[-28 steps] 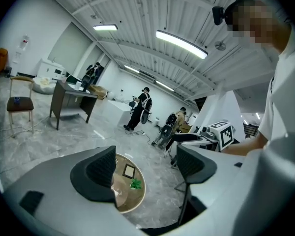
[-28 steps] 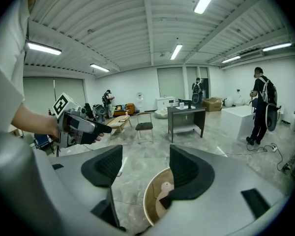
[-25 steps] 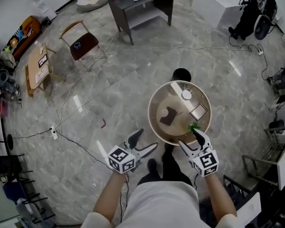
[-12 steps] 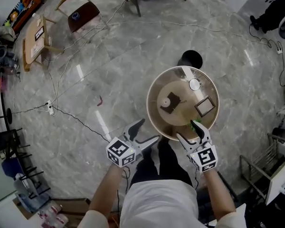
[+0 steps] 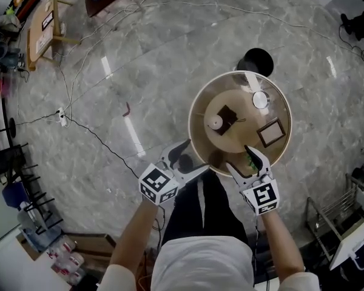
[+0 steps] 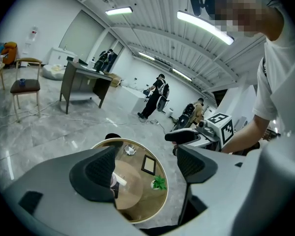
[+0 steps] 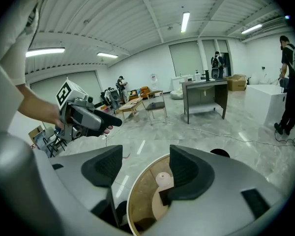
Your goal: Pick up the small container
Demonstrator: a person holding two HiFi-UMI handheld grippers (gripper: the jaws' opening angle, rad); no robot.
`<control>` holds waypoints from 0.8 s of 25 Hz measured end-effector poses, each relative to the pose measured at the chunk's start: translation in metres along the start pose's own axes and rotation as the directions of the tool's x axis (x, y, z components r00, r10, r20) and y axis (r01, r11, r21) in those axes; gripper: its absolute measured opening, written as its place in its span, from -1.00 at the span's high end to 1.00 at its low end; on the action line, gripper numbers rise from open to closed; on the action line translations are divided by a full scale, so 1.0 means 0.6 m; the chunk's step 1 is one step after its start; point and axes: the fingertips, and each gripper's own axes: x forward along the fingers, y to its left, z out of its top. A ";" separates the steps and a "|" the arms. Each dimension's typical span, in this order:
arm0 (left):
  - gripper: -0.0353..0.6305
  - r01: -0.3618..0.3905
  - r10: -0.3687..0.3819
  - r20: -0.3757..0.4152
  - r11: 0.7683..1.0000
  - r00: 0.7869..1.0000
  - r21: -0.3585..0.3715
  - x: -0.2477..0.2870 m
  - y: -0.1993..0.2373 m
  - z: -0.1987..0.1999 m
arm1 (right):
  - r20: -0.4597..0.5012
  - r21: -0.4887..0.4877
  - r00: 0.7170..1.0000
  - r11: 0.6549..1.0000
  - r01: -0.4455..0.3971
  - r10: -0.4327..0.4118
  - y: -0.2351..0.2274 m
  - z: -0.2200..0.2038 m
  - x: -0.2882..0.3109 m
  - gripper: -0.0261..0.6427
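Note:
The small container (image 5: 215, 123) is a pale, round pot on the wooden disc of a round glass table (image 5: 197, 99), next to a dark square piece (image 5: 228, 114). It also shows in the right gripper view (image 7: 163, 180), just inside the right jaw, and half hidden behind the left jaw in the left gripper view (image 6: 119, 180). My left gripper (image 5: 190, 160) hovers open at the table's near left rim. My right gripper (image 5: 241, 157) hovers open over the near rim, above a small green plant (image 5: 250, 161). Neither gripper has anything between its jaws.
A picture frame (image 5: 271, 132) and a white bowl-like thing (image 5: 260, 99) lie on the table's right side. A black round stool (image 5: 255, 60) stands beyond the table. Cables run over the marble floor (image 5: 79, 117). A desk, chairs and several people show far off in both gripper views.
Both grippers have sunk closer to the table's near rim and kept their jaws apart. The head view has tipped down, so the table looks larger and sits higher in the frame.

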 end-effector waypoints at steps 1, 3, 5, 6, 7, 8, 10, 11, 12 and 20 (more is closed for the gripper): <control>-0.29 -0.001 0.001 -0.007 1.000 1.000 -0.002 0.007 0.007 -0.007 | -0.001 0.009 1.000 1.000 -0.004 0.004 -0.005 -0.006 0.008 -0.01; -0.29 -0.001 0.001 -0.018 1.000 1.000 -0.008 0.020 0.020 -0.020 | -0.005 0.027 1.000 1.000 -0.009 0.009 -0.013 -0.019 0.024 -0.01; -0.30 0.001 -0.001 -0.029 1.000 1.000 -0.008 0.033 0.037 -0.033 | -0.008 0.038 1.000 0.999 -0.007 0.008 -0.024 -0.032 0.043 -0.01; -0.30 0.003 -0.003 -0.035 1.000 0.999 -0.005 0.041 0.047 -0.039 | -0.010 0.043 1.000 0.999 -0.006 0.007 -0.030 -0.039 0.054 -0.01; -0.30 0.006 -0.006 -0.041 1.000 0.999 -0.004 0.050 0.057 -0.046 | -0.011 0.048 1.000 0.999 -0.006 0.007 -0.036 -0.046 0.066 -0.01; -0.30 0.009 -0.009 -0.047 1.000 0.999 -0.005 0.059 0.067 -0.054 | -0.015 0.053 1.000 0.999 -0.006 0.007 -0.043 -0.054 0.078 -0.01; -0.30 0.017 -0.018 -0.062 1.000 0.998 -0.011 0.077 0.086 -0.072 | -0.026 0.063 1.000 0.998 -0.004 0.006 -0.054 -0.068 0.100 0.00; -0.30 0.023 -0.023 -0.070 1.000 0.997 -0.011 0.085 0.095 -0.081 | -0.030 0.068 1.000 0.998 -0.003 0.005 -0.057 -0.076 0.111 0.00; -0.30 0.029 -0.029 -0.079 1.000 0.996 -0.009 0.092 0.103 -0.089 | -0.032 0.071 0.999 0.997 -0.003 0.006 -0.060 -0.083 0.123 0.00; -0.30 0.067 -0.067 -0.122 0.998 0.990 -0.001 0.148 0.172 -0.156 | -0.045 0.063 0.999 0.998 -0.008 0.011 -0.080 -0.147 0.219 0.00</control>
